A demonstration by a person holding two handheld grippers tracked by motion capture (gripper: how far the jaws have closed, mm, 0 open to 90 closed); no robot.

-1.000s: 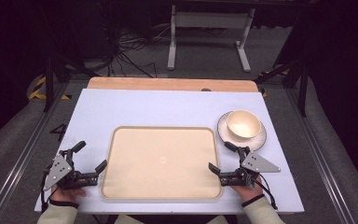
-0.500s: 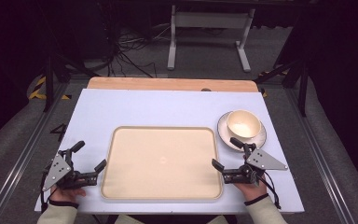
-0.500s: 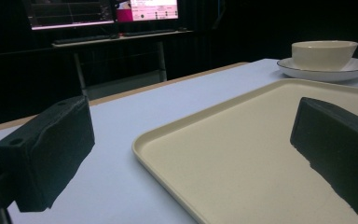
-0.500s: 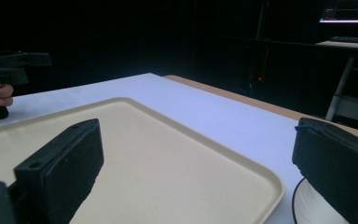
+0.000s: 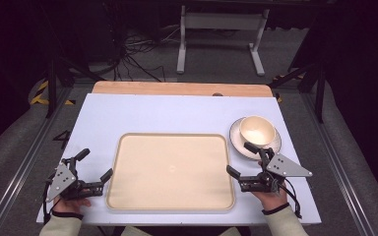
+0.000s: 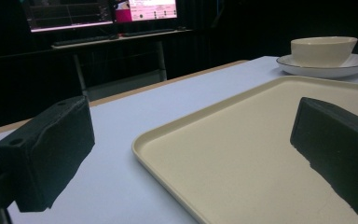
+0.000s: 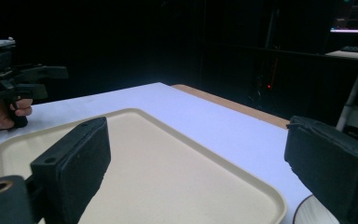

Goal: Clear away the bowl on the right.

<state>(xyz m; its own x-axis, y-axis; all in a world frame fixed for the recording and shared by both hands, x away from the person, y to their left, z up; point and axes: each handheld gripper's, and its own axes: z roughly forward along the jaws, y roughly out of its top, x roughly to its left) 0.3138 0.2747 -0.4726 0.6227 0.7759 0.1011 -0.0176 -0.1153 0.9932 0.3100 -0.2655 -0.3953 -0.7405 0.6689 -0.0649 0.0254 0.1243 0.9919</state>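
Your left claw [image 5: 92,165] sat at the near left corner of the desk [image 5: 142,115], its jaws apart with nothing between them, one jaw just at the left rim of the tray [image 5: 170,169]. It had not shifted from where it rested a second before. In the left gripper view the near jaw stood over the bare desk and the other over the tray's floor, neither visibly pressing on the rim.

The tray lay empty in the middle of the desk, square to the near edge, and in the same spot as in the earlier pictures.

Your right claw [image 5: 238,158] was the one that had changed. A second before it lay low by the tray's near right corner; by this moment it had lifted off the desk and tipped toward the far right, so that its far jaw hung just at the near rim of the plate [image 5: 238,146]. Its jaws were wide apart and empty, though they had just been closing a little.

The bowl [image 5: 257,130] stood upright on the plate, just beyond the tray's far right corner, untouched.

I judged that lift as the start of a reach for the bowl and plate, likely to set them on the tray, with the left claw waiting.
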